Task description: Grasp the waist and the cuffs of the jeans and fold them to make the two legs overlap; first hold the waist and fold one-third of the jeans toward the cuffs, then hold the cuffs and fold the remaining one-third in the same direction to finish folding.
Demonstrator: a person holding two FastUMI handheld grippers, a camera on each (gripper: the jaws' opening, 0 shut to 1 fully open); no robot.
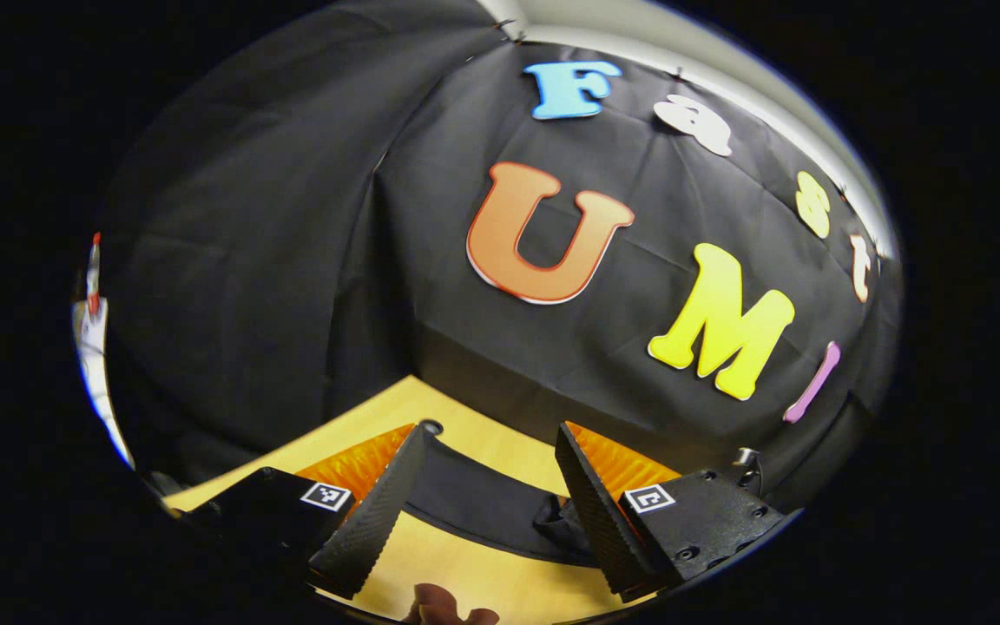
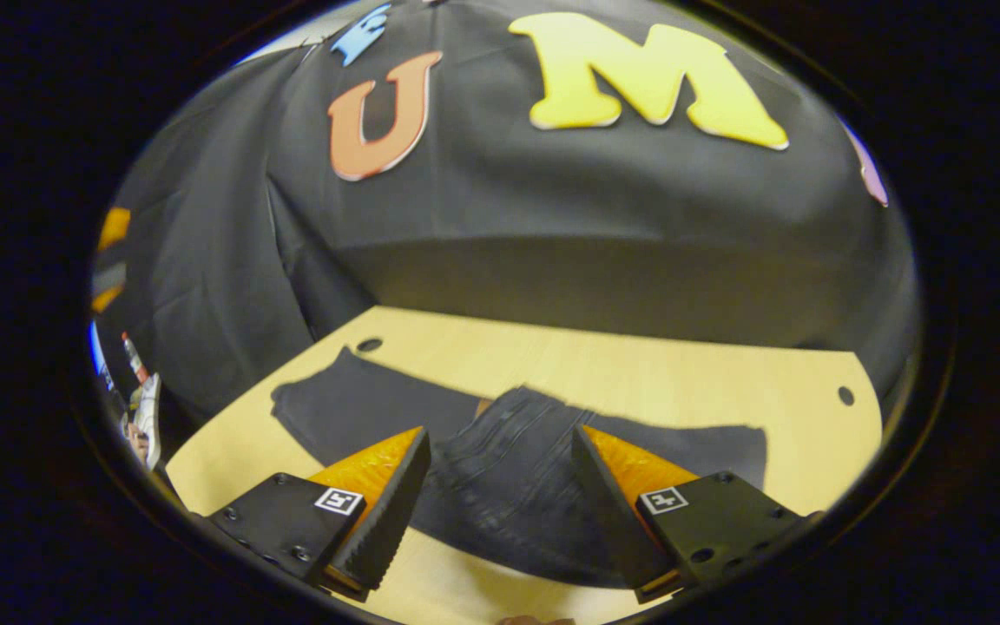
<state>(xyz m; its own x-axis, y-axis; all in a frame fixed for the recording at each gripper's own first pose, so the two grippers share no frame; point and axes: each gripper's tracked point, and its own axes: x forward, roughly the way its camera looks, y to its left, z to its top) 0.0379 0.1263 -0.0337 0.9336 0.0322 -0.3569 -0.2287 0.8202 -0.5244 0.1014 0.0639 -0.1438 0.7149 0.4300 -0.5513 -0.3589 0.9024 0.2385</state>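
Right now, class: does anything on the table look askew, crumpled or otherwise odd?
The jeans lie unevenly on the table: flat at both ends, bunched and wrinkled in the middle, between the right gripper's open fingers. In the left gripper view they also show a small rumple. Nothing looks spilled or damaged.

From the right gripper view I see the jeans (image 2: 500, 486) smeared with motion blur, so I cannot make out waist from cuffs. Their near edge is hidden behind my right hand-held gripper (image 2: 500, 508). In the left gripper view the jeans (image 1: 483, 508) are partly covered by the left hand-held gripper (image 1: 487, 512), and a fingertip (image 1: 439, 605) is cut off at the near edge.
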